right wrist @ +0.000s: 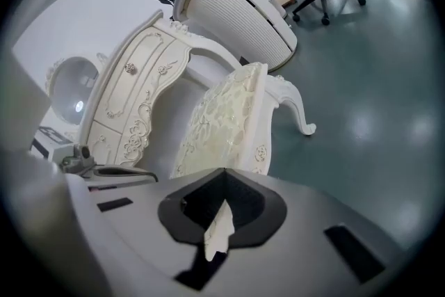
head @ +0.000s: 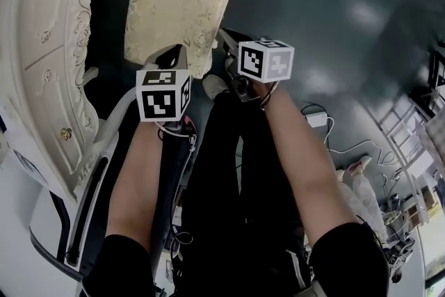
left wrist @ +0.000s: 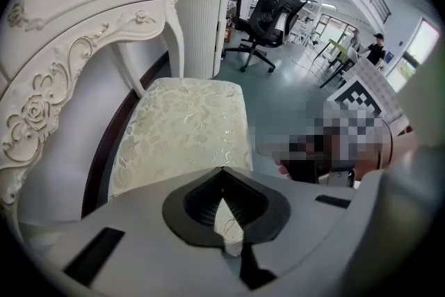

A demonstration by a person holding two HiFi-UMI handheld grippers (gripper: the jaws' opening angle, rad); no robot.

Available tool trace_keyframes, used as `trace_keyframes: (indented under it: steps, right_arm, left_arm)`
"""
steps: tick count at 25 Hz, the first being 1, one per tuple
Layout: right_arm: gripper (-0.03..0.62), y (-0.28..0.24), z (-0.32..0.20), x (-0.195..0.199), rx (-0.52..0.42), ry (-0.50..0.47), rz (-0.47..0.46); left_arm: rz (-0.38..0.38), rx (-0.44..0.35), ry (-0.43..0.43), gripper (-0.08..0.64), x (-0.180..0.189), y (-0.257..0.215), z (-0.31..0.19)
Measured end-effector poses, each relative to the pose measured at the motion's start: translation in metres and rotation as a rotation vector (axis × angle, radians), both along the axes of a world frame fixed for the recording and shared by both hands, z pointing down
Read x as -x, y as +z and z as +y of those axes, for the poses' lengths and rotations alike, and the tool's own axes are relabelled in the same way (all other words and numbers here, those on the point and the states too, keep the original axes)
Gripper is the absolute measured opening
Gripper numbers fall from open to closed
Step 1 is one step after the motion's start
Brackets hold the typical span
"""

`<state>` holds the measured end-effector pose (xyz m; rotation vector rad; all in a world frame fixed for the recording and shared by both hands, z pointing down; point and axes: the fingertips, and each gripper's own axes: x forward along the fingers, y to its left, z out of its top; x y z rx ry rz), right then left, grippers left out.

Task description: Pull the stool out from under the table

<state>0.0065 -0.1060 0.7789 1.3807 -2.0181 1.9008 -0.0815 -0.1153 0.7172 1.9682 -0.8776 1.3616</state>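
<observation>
The stool [head: 181, 0], with its cream brocade cushion, stands just ahead of both pairs of fingers, its left side close to the dark kneehole and most of the seat over open floor [head: 334, 10], so it looks largely out already. The left gripper [left wrist: 222, 172] sits at the cushion's near edge and the right gripper [right wrist: 224, 172] by its near right corner, probably so that a pull comes evenly from both sides rather than twisting the legs. Both pairs of fingers are together. A cream sliver shows in each slit, and I cannot tell whether that is pinched cloth or only the seat beyond. The carved white table [head: 49, 45] lies left of the left fingers. No brand or legible writing appears, only square black-and-white markers on the grippers' cubes.
</observation>
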Motion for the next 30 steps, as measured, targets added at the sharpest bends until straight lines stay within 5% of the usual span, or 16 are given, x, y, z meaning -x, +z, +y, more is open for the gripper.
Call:
trace_keyframes:
  steps: [4,10,14,19,25,30]
  right_arm:
    - [0.009,-0.024,0.015,-0.01,-0.038,0.023,0.066]
    - [0.008,-0.117,0.022,-0.039,-0.166,0.024,0.43]
    - [0.008,-0.203,0.003,-0.048,-0.318,0.038,0.559]
    - [0.008,-0.31,-0.006,-0.046,-0.482,0.053,0.64]
    - [0.008,-0.434,-0.026,-0.039,-0.608,0.153,0.617]
    - [0.008,-0.52,-0.022,-0.006,-0.725,0.117,0.647]
  left_arm:
    - [0.02,-0.023,0.005,0.0,-0.014,-0.016,0.001]
    - [0.157,-0.17,-0.038,0.0,-0.034,-0.084,-0.009]
    - [0.246,-0.261,-0.109,0.0,-0.04,-0.143,-0.019]
    - [0.34,-0.32,-0.19,0.0,-0.034,-0.235,-0.021]
    - [0.407,-0.44,-0.237,0.0,-0.016,-0.353,-0.032]
    - [0.444,-0.532,-0.267,0.0,0.006,-0.441,-0.022]
